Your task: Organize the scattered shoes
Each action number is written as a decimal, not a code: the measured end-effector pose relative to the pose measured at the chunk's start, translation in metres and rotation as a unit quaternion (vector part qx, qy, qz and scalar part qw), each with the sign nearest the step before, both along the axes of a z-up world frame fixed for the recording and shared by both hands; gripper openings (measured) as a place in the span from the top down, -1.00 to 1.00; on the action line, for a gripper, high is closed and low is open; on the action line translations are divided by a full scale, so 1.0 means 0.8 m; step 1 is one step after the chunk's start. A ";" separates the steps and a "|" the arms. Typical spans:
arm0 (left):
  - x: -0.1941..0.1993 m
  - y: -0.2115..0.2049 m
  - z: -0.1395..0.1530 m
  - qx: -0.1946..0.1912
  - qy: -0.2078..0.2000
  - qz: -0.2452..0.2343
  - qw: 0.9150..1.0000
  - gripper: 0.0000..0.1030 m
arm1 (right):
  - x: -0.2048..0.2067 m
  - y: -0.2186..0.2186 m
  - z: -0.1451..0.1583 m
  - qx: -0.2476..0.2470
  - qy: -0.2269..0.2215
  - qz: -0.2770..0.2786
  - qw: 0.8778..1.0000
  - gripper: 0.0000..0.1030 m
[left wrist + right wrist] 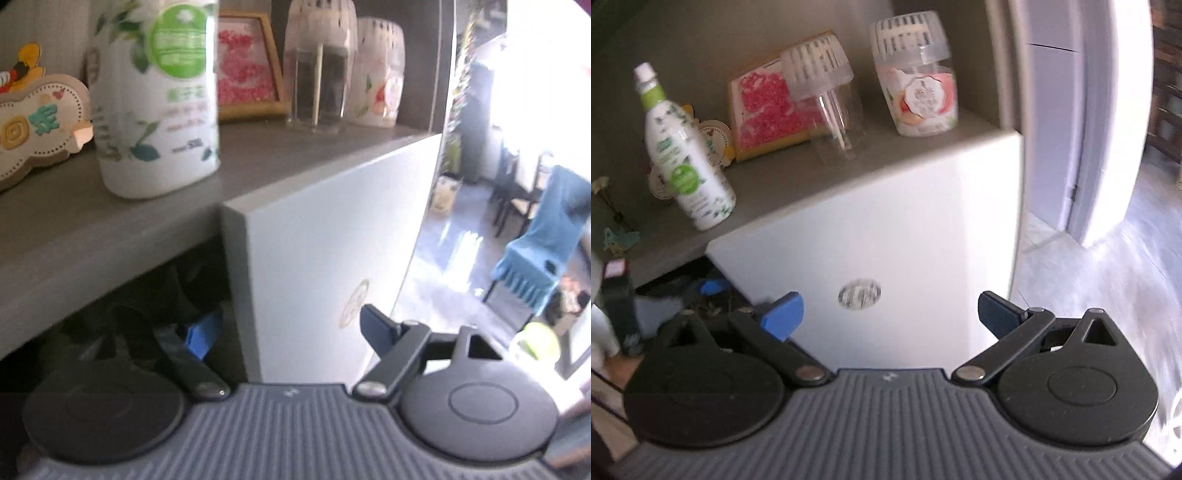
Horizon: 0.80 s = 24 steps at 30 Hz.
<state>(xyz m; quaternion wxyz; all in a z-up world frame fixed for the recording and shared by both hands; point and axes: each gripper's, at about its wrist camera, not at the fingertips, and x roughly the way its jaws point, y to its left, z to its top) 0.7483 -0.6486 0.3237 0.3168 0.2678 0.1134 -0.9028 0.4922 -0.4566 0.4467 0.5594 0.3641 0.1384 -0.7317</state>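
Because the left gripper [284,328] straddles the edge of the white cabinet door [332,240] with jaws apart and empty, it could knock the door. Right gripper [890,314], also open and empty, faces the door; dark shoes [155,306] sit in shadow behind it, under the shelf [110,221].

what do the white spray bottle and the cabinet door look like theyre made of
White spray bottle: likely plastic, opaque and smooth, with a printed green leaf label.
Cabinet door: probably painted or laminated board, a flat matte white face with a squared grey edge; the core is not visible.
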 end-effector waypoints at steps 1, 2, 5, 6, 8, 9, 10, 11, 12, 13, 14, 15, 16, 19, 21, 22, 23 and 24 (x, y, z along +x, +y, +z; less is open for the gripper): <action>0.002 -0.003 -0.003 -0.002 0.003 -0.009 1.000 -0.64 | 0.019 0.018 -0.004 0.013 0.004 -0.017 1.000 -1.00; 0.005 -0.007 -0.007 -0.001 0.005 -0.023 1.000 -0.64 | 0.032 0.029 -0.005 0.022 0.007 -0.028 0.999 -1.00; 0.004 -0.012 -0.017 0.010 0.010 -0.052 0.999 -0.60 | 0.075 0.077 0.003 0.040 0.032 -0.082 0.995 -1.00; 0.001 -0.013 -0.021 0.011 0.008 -0.062 0.998 -0.58 | 0.084 0.093 0.008 0.041 0.033 -0.107 0.993 -1.00; -0.006 -0.009 -0.028 0.003 0.003 -0.067 0.998 -0.36 | 0.098 0.121 0.018 0.044 0.035 -0.151 0.987 -1.00; -0.010 -0.014 -0.031 0.003 0.002 -0.064 0.998 -0.31 | 0.106 0.134 0.022 0.044 0.038 -0.170 0.984 -1.00; -0.016 -0.021 -0.033 0.005 0.002 -0.060 0.998 -0.28 | 0.113 0.144 0.023 0.047 0.039 -0.183 0.981 -1.00; -0.021 -0.022 -0.036 0.001 -0.001 -0.057 0.998 -0.29 | 0.119 0.151 0.022 0.053 0.040 -0.191 0.979 -1.00; -0.024 -0.021 -0.039 -0.007 -0.004 -0.052 0.999 -0.28 | 0.125 0.158 0.021 0.058 0.040 -0.200 0.977 -1.00; -0.026 -0.022 -0.040 -0.011 -0.005 -0.049 0.999 -0.24 | 0.131 0.164 0.021 0.062 0.043 -0.204 0.976 -1.00; -0.028 -0.023 -0.043 -0.010 -0.006 -0.040 0.999 -0.15 | 0.136 0.170 0.022 0.065 0.048 -0.207 0.975 -1.00; -0.028 -0.024 -0.043 -0.008 -0.008 -0.030 0.999 -0.09 | 0.143 0.177 0.026 0.065 0.057 -0.209 0.974 -1.00; -0.027 -0.029 -0.041 -0.007 -0.008 -0.024 1.000 -0.01 | 0.148 0.183 0.029 0.063 0.064 -0.212 0.973 -1.00; -0.022 -0.033 -0.036 -0.006 -0.007 -0.020 1.000 0.05 | 0.152 0.205 0.028 0.066 0.057 -0.235 0.968 -1.00; -0.023 -0.029 -0.034 -0.011 -0.009 -0.025 1.000 0.06 | 0.145 0.224 0.024 0.069 0.042 -0.266 0.961 -1.00; -0.023 -0.027 -0.032 -0.014 -0.010 -0.029 0.999 0.07 | 0.140 0.234 0.022 0.070 0.033 -0.281 0.956 -1.00; -0.023 -0.023 -0.032 -0.018 -0.014 -0.034 0.999 0.08 | 0.136 0.243 0.020 0.070 0.024 -0.296 0.952 -1.00; -0.023 -0.017 -0.031 -0.021 -0.018 -0.040 0.999 0.08 | 0.131 0.253 0.019 0.070 0.015 -0.311 0.948 -1.00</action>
